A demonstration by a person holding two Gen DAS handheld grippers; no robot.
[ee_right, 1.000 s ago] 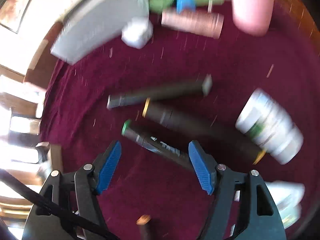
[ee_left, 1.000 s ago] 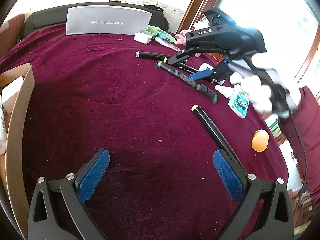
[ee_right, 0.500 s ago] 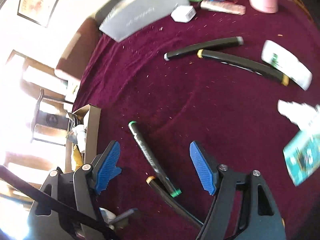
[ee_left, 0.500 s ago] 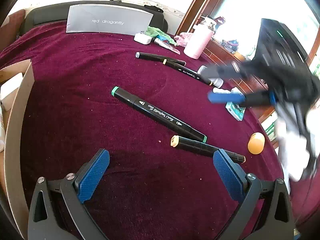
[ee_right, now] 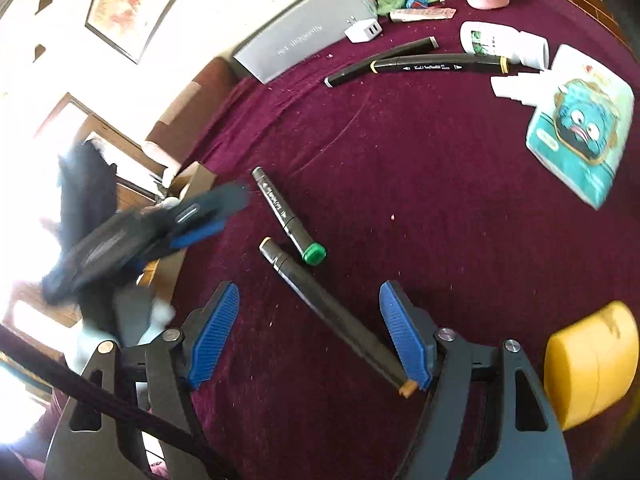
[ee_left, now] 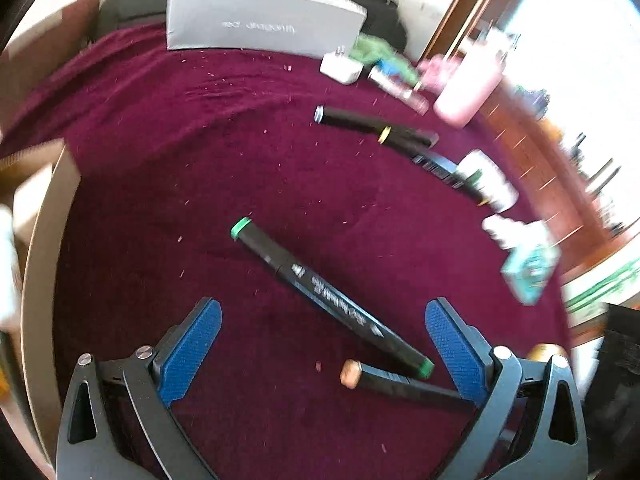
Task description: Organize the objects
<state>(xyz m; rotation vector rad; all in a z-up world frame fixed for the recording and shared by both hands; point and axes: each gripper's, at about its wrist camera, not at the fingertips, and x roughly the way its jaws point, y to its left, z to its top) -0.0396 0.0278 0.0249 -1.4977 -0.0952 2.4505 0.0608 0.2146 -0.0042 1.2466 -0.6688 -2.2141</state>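
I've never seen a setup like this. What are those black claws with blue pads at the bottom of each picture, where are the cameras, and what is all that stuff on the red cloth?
There is no robot here. A person holds a two-finger gripper in each hand, and each gripper carries a wide-angle camera looking forward along its fingers. One picture comes from the left gripper, the other from the right gripper; the blue pads are their fingertips. Both are open and hold nothing.

On the dark red cloth lie several black markers. The green-capped marker lies in front of the left gripper, and the orange-capped marker lies between the right gripper's open fingers. Further back lie two more markers, a grey box, a white charger, a white bottle, a pink bottle and a teal packet. A yellow object sits near the right gripper, and a cardboard box stands at the cloth's edge.
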